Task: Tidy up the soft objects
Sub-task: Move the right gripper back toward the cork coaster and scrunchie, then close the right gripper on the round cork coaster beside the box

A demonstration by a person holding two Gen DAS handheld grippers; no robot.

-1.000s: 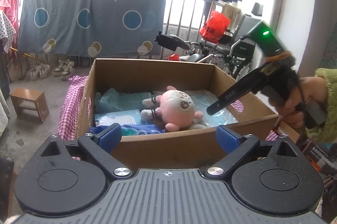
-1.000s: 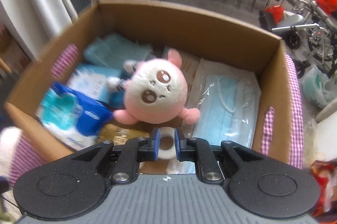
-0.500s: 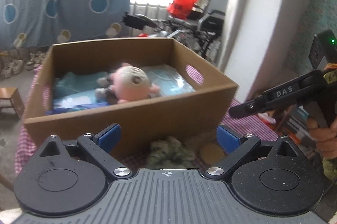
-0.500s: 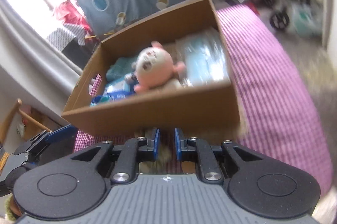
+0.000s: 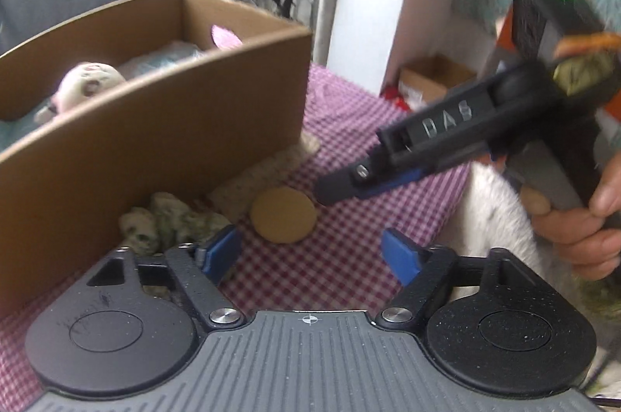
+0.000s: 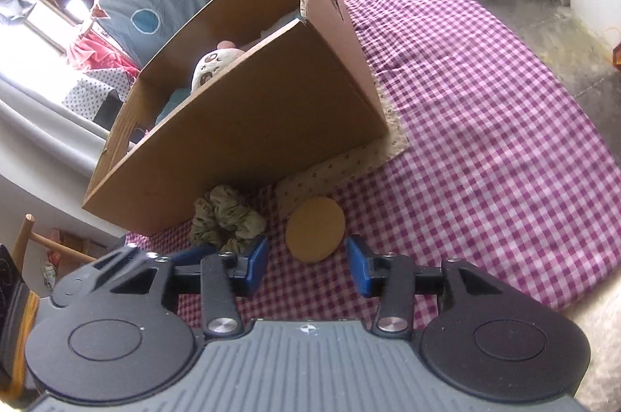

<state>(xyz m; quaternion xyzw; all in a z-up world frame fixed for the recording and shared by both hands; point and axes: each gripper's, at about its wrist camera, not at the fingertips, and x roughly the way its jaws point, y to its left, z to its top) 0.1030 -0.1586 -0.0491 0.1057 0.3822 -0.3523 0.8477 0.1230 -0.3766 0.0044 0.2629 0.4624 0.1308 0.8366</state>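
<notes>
claws out of the box, aimed at what's left on the bench

left wrist view: cardboard box [image 5: 163, 125] now fills the left of the frame from outside, where a second ago this camera looked down into it. the pink plush toy [image 5: 83, 88] lies inside, already packed. on the checked bench cloth [image 5: 341, 257] in front of the box sit a green scrunchie [image 5: 163, 222], touching the box wall, and a round tan puff [image 5: 282, 215] just beside it. the left claw [image 5: 310, 255] is spread wide and empty, low over the cloth near both. the right claw [image 5: 337, 185] comes in from the right, its tip close above the puff.

right wrist view: the right claw [image 6: 307, 266], which was pinched on a small white roll over the box a second ago, now gapes open with nothing in it; the roll is not in sight, so it was likely dropped in the box [image 6: 248, 125]. the puff [image 6: 315, 234] lies just ahead between the blue pads [image 6: 359, 270], the scrunchie [image 6: 227, 220] beside the left pad. my guess is the puff goes next, then the scrunchie.
</notes>
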